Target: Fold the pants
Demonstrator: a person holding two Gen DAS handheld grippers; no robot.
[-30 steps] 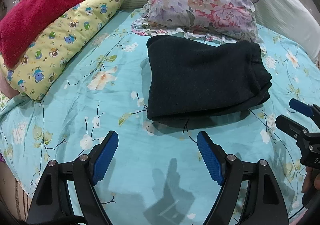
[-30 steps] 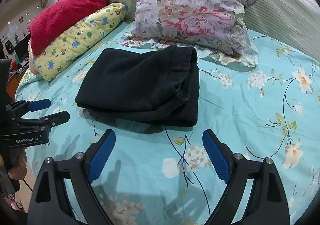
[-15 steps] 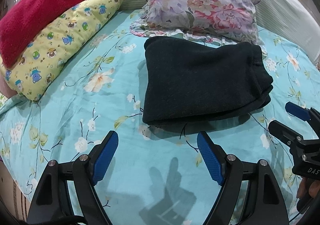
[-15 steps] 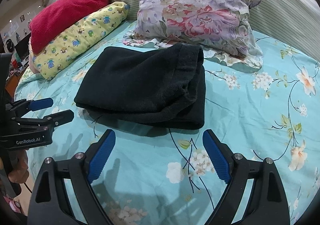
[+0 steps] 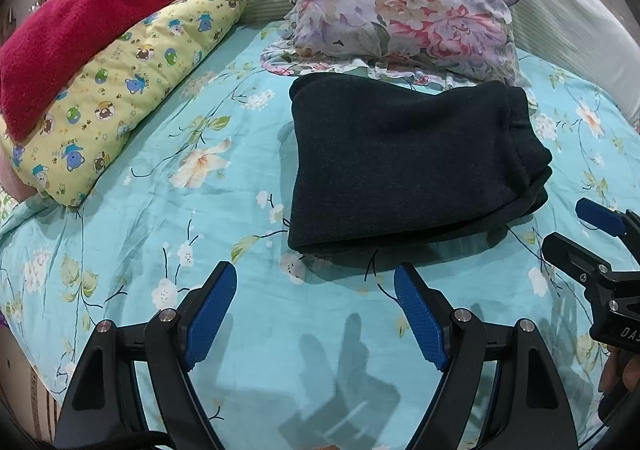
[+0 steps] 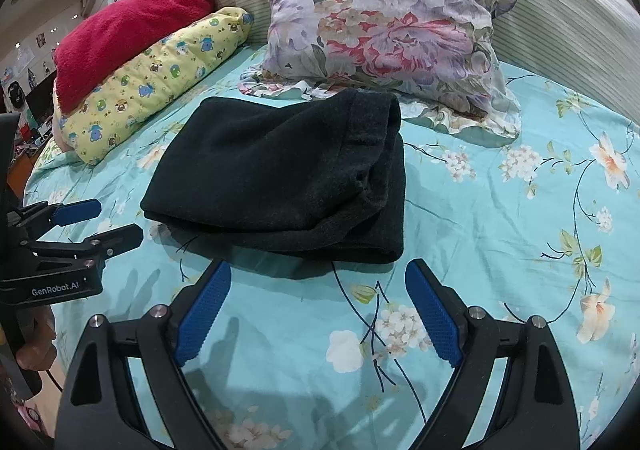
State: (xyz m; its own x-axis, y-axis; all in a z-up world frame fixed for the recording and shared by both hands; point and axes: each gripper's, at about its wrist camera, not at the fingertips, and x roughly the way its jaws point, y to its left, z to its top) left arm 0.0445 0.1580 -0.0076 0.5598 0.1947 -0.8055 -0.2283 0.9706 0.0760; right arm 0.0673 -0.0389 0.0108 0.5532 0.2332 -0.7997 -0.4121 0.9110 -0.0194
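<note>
At the far left a red blanket [image 5: 80, 29] lies on a yellow pillow [image 5: 120, 105]. Over the last second both views have edged closer to the dark pants [image 5: 400, 161], which lie as before in a compact stack mid-bed [image 5: 200, 209], just before the floral pillow [image 5: 400, 13]. The left hand-held gripper [image 5: 316, 314] and right hand-held gripper [image 6: 318, 308] stay spread wide, empty, just short of the near edge. The fold looks finished, or one more fold is coming

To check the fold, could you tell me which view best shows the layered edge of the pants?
The right wrist view: the pants show their stacked layers and waistband. The left wrist view shows mostly their flat top.
</note>
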